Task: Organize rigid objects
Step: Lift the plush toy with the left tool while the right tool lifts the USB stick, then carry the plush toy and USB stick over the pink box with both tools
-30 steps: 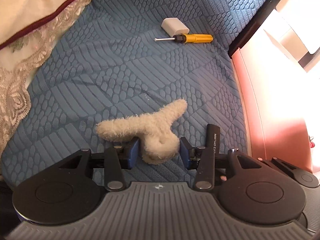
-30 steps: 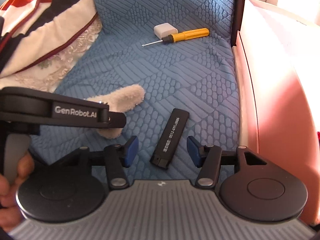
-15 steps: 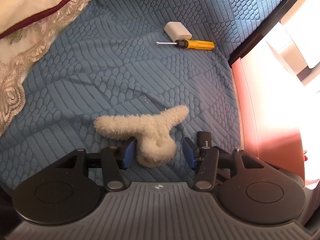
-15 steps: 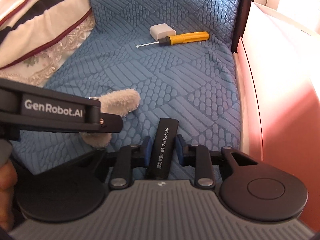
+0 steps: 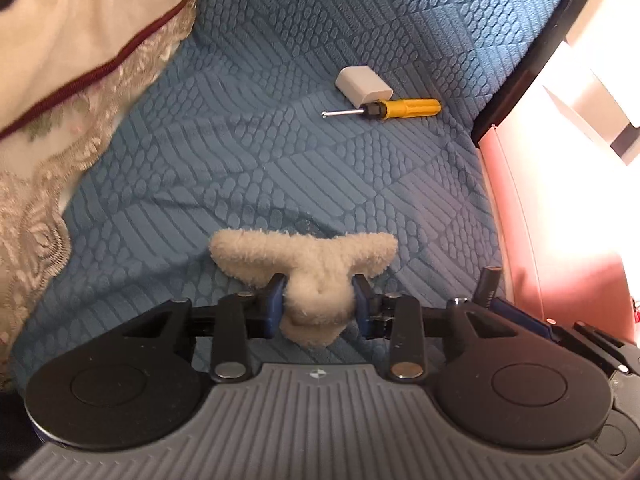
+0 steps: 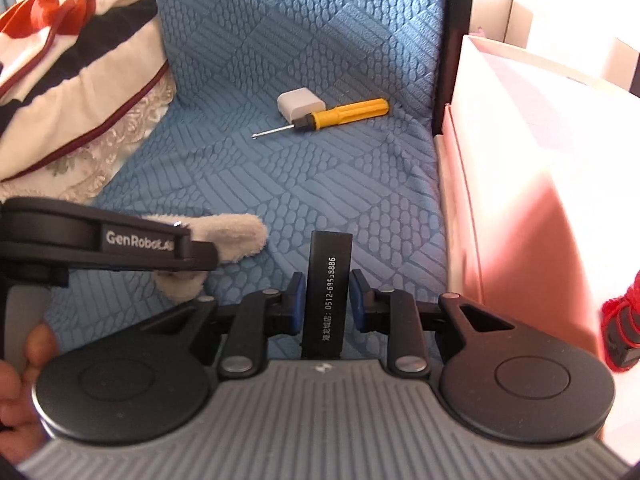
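A cream fluffy item (image 5: 304, 256) lies on the blue quilted seat cover (image 5: 240, 140). My left gripper (image 5: 318, 306) has its jaws closing on the item's rounded middle, and the blue pads press into the fluff. My right gripper (image 6: 326, 300) is shut on a black stick with white digits (image 6: 330, 256), which points straight ahead between the pads. The stick's tip (image 5: 489, 284) shows at the right of the left wrist view. Farther back lie a yellow-handled screwdriver (image 6: 344, 114) and a white charger block (image 6: 300, 104), touching each other.
A striped cushion with lace trim (image 5: 80, 40) fills the left side. A pink box (image 6: 520, 200) stands along the seat's right edge, with something red (image 6: 624, 320) beside it. The left tool's black housing (image 6: 80, 236) and a person's hand (image 6: 20, 380) sit at the left of the right wrist view.
My right jaws closed around the black stick, which turned from slanted to straight between them. My left jaws opened a little, then squeezed in on the fluffy item.
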